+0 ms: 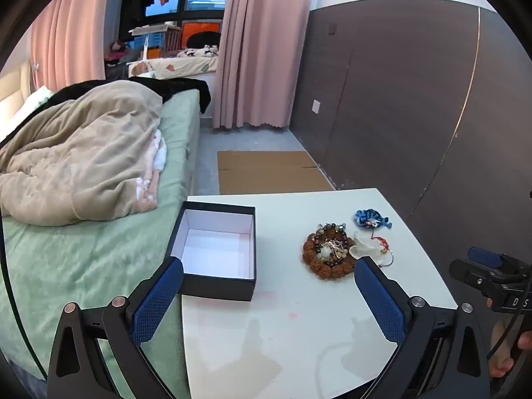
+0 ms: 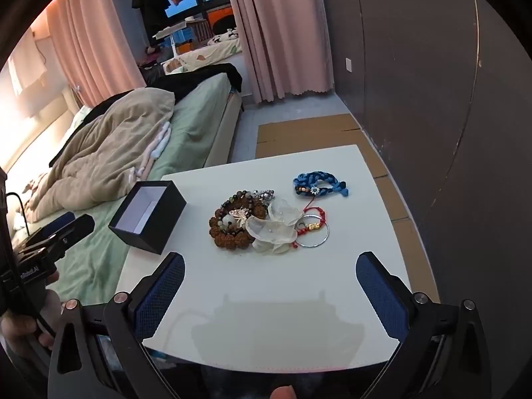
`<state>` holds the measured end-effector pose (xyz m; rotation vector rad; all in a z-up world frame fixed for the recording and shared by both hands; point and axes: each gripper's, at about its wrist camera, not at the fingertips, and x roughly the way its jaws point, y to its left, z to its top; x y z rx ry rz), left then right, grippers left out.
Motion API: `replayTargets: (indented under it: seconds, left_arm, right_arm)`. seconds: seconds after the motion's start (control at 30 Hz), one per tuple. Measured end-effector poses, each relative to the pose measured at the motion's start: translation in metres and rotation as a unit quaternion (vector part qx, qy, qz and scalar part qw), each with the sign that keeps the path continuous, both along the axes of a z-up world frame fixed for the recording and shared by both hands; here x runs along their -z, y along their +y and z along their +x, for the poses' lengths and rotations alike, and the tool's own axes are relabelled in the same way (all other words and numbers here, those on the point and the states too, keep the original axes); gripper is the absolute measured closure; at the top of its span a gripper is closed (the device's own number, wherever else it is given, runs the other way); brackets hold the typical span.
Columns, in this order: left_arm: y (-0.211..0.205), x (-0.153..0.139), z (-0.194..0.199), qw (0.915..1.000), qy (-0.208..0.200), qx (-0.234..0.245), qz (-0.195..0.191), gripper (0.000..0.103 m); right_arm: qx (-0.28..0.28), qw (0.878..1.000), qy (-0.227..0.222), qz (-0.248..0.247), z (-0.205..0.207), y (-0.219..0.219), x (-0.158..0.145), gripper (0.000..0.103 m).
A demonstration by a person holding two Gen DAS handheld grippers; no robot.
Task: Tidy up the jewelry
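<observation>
One black box (image 1: 212, 249) with a white lining sits empty at the surface's (image 2: 232, 282) left edge, beside the bed (image 1: 83, 259). Beaded bracelets (image 2: 237, 222), a silver bangle (image 2: 316, 236) and a blue braided band (image 2: 319, 183) cluster toward the far right corner. Both the left gripper (image 1: 266, 296) and right gripper (image 2: 269, 296) hover with jaws wide apart, holding nothing, above the bare near edge.

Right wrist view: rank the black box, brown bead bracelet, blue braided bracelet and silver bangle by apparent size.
1. Black cardboard box with white lining.
2. Brown wooden bead bracelet.
3. Blue braided cord bracelet.
4. Thin silver bangle, partly hidden by the translucent piece; close to the blue one, so unsure.
</observation>
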<state>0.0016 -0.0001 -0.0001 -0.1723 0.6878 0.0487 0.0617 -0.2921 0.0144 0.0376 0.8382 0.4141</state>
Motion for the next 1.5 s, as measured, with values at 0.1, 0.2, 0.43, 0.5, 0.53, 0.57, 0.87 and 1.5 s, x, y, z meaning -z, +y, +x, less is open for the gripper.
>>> replayTargets:
  seconds: [0.1,0.2,0.43,0.5,0.53,0.57,0.87,1.5]
  left_arm:
    - [-0.009,-0.001,0.003,1.0000,-0.005,0.005,0.002,0.001]
    - [-0.015,-0.003,0.008,0.9998,-0.008,0.012,0.011,0.001]
    - [-0.019,-0.006,-0.001,0.9993,-0.027,0.021,0.014,0.001]
    - [-0.019,-0.007,-0.002,0.9993,-0.028,0.021,0.011,0.001]
    - [-0.019,-0.008,-0.003,0.9993,-0.029,0.022,0.011,0.001]
    - [-0.020,-0.009,-0.004,0.9992,-0.030,0.023,0.011,0.001]
    - [-0.022,-0.011,-0.006,0.9992,-0.033,0.022,0.010,0.001]
    - [-0.019,-0.013,-0.013,0.9990,-0.040,0.019,0.002,0.001]
  right_arm:
    - [-0.002,1.000,-0.012,-0.014,0.000,-0.002,0.001,0.000]
    - [-0.002,1.000,-0.015,-0.012,-0.005,0.000,-0.005,0.000]
    - [0.006,1.000,-0.018,-0.005,-0.003,-0.007,-0.009,0.000]
    - [0.009,1.000,-0.018,-0.008,-0.003,-0.007,-0.008,0.000]
    - [0.010,1.000,-0.019,-0.010,-0.004,-0.006,-0.008,0.000]
    - [0.010,1.000,-0.020,-0.012,-0.005,-0.005,-0.008,0.000]
    - [0.012,0.999,-0.028,-0.013,-0.008,-0.006,-0.009,0.000]
    - [0.014,0.999,-0.031,-0.010,-0.012,-0.009,-0.010,0.000]
